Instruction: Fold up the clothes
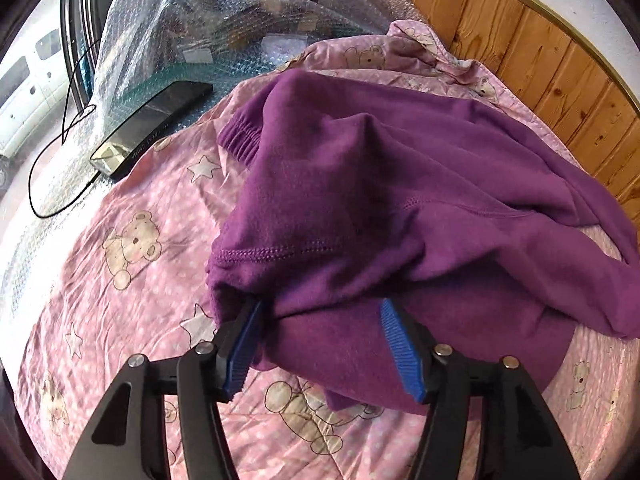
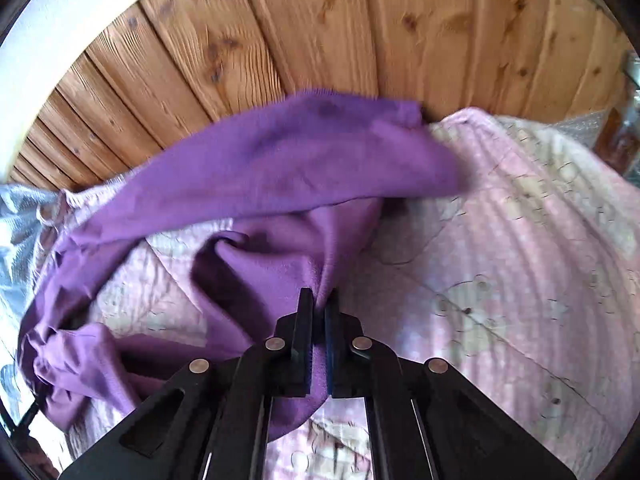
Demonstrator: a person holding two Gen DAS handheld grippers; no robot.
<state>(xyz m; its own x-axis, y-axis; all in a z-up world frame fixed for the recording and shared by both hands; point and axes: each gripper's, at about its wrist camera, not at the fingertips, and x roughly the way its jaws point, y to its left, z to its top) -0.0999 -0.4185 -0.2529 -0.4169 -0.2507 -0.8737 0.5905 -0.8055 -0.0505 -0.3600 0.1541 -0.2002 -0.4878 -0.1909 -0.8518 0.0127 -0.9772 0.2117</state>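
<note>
Purple fleece sweatshirt (image 1: 400, 184) lies crumpled on a pink quilted bedspread printed with teddy bears and stars (image 1: 120, 280), bunched toward the bedspread's edge along the knotty pine plank wall (image 1: 560, 80). Ribbed cuff (image 1: 240, 140) points toward the bedspread's far left side.

Left gripper (image 1: 320, 316): black arms, blue ribbed pads (image 1: 400, 348), jaws spread wide. Loose fleece sits between and over the tips; left pad touches a fold, nothing pinched.

Right gripper (image 2: 319, 308): jaws drawn nearly together with a fold of the sweatshirt (image 2: 280, 168) clamped between them. Fabric rises from the grip in a twisted ridge; one sleeve stretches across toward the wood wall (image 2: 320, 32). View is motion-blurred.

Beyond the bedspread's far left edge: bubble-wrap sheeting (image 1: 208, 28) over goods, a glossy black rectangular slab (image 1: 152, 128) resting on it, thin black cable (image 1: 60, 176) looped nearby.
</note>
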